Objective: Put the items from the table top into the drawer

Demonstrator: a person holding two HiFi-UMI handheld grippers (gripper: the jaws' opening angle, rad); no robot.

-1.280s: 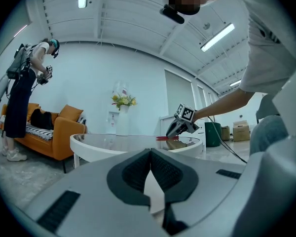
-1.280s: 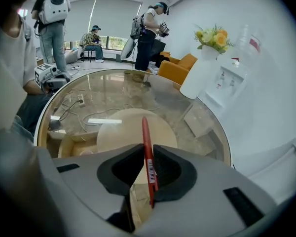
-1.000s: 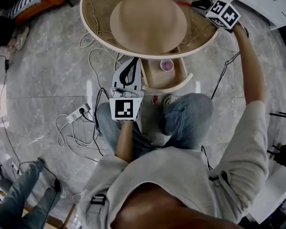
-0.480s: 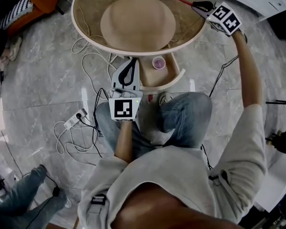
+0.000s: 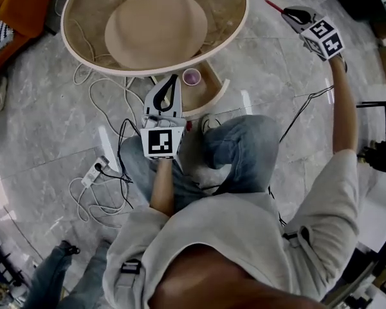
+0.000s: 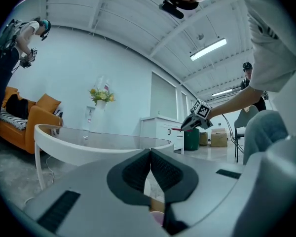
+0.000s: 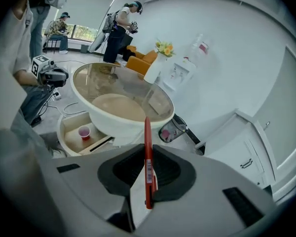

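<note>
Two grippers show in the head view, one in each of the person's hands. The right gripper [image 5: 288,11] is held out over the grey marble floor [image 5: 45,140], clear of the round tabletop [image 5: 242,19] and to its right. Its jaws pinch a red pen [image 7: 147,152], which stands upright between the pads and pokes out well past the tips. The pen carries a small barcode label on its side.

The left gripper [image 5: 174,80] sits low in front of the person's knees, at the left side of the open drawer [image 5: 222,93] that juts out from under the tabletop. Its jaws are pressed together with nothing between them. A small pink cup [image 5: 192,76] stands upright in the drawer, just beside the left gripper's tips.

Under the glass of the tabletop lies a broad beige dome [image 5: 156,28]. White cables and a power strip [image 5: 93,170] trail across the floor to the left of the person's legs.
</note>
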